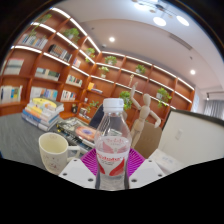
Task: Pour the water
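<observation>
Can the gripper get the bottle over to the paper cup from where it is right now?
Probably yes. The gripper looks closed on the bottle, and the paper cup stands just beside it on the table, mouth open, with nothing visible between them.

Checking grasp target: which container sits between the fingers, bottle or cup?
The bottle, clear with a pink label, stands between the fingers; the cup sits off to its side.

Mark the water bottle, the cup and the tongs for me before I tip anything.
Water bottle (pixel 113 152): gripper view, on its pink label.
Cup (pixel 53 153): gripper view, on its outer wall, beside the bottle.
Tongs (pixel 113 172): gripper view, midway between the tips, which press on the bottle.
</observation>
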Demonstrator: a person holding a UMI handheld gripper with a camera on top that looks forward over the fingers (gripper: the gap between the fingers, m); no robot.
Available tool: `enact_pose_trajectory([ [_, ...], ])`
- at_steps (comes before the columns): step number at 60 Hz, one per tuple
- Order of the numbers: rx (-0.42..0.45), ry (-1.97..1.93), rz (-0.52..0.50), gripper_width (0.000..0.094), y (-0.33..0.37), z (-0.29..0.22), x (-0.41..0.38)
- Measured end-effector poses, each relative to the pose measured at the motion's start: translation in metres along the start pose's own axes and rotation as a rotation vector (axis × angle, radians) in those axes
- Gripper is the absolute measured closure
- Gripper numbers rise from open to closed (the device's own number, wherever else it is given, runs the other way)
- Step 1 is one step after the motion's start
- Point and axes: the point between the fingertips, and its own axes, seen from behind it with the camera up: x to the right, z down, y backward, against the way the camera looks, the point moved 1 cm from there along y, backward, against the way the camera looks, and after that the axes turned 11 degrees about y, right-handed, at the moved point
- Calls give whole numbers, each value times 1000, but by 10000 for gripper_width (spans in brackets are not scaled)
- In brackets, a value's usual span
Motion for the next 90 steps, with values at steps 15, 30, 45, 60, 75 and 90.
enact_pose_trajectory([
  [15,72,-330,-62,581,-18,28,-13],
  [30,114,-354,-26,569,-23,38,-15],
  [45,63,-395,-30,332,-16,47,-16],
  [60,25,-467,-23,101,62,54,-23],
  [75,-38,-409,106,78,155,55,-23],
  [90,-24,-434,114,76,200,39,-27],
])
